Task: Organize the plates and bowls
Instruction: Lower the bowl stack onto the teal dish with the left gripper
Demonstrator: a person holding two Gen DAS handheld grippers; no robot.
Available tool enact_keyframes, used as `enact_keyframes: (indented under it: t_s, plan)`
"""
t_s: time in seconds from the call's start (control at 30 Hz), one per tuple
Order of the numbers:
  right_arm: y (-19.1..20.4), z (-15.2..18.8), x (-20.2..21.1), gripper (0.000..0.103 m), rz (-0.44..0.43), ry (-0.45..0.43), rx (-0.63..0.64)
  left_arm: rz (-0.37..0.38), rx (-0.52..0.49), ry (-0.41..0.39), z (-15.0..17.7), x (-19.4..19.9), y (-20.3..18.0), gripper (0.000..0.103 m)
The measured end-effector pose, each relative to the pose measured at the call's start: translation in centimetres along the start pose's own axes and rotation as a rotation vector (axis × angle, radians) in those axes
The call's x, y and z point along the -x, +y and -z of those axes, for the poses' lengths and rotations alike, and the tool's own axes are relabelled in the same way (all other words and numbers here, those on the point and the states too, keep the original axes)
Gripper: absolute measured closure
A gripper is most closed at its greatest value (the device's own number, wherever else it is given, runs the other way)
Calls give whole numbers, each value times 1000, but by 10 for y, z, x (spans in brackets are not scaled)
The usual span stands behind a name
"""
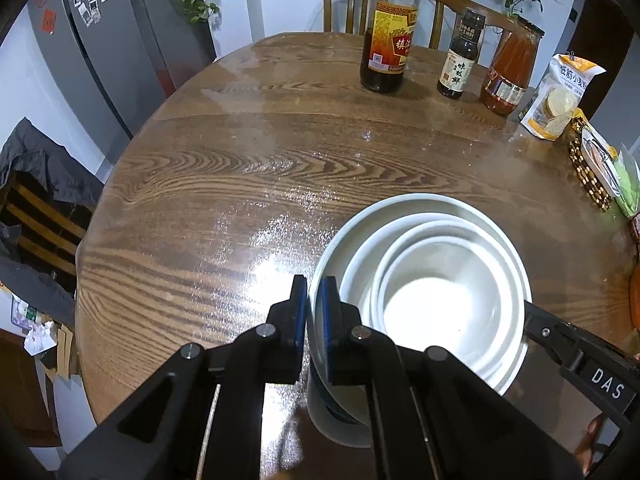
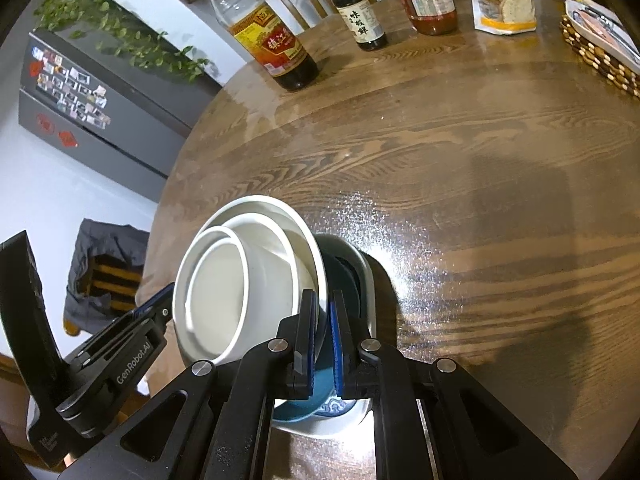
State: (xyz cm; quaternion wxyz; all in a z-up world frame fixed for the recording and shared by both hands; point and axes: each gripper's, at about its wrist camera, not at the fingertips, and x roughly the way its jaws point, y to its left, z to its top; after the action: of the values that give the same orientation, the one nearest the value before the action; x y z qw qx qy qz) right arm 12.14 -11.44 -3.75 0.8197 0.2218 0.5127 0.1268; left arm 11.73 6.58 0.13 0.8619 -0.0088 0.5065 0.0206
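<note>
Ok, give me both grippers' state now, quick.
Left gripper: shut on the rim of the large white ceramic bowl holding nested smaller bowls.
Right gripper: shut on the opposite rim of that same bowl.

The left gripper (image 1: 314,304) and right gripper (image 2: 324,320) clamp opposite rims of the outer bowl (image 1: 400,204), with two smaller bowls (image 1: 432,240) nested inside. Another dish (image 2: 366,276) sits beneath. Bottles (image 1: 386,28) stand far ahead across the table (image 1: 240,168).
</note>
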Motion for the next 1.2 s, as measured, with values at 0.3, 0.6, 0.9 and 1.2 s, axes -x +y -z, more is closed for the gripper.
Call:
enact_keyframes:
  t_s: [0.3,0.6,0.9,1.2]
  plan:
    - [4,-8,1,93,26,-36,11,10,-12,-9,-6,-5,-3,100]
    - [8,-19,-2,93,63,-59,33,18,-23,-21,-17,-12,-6,100]
    - [9,-27,-5,93,94,-67,53,20,-41,-39,-30,-18,-11,100]
    - [9,-28,-5,92,101,-66,63,21,-43,-47,-29,-18,-11,100]
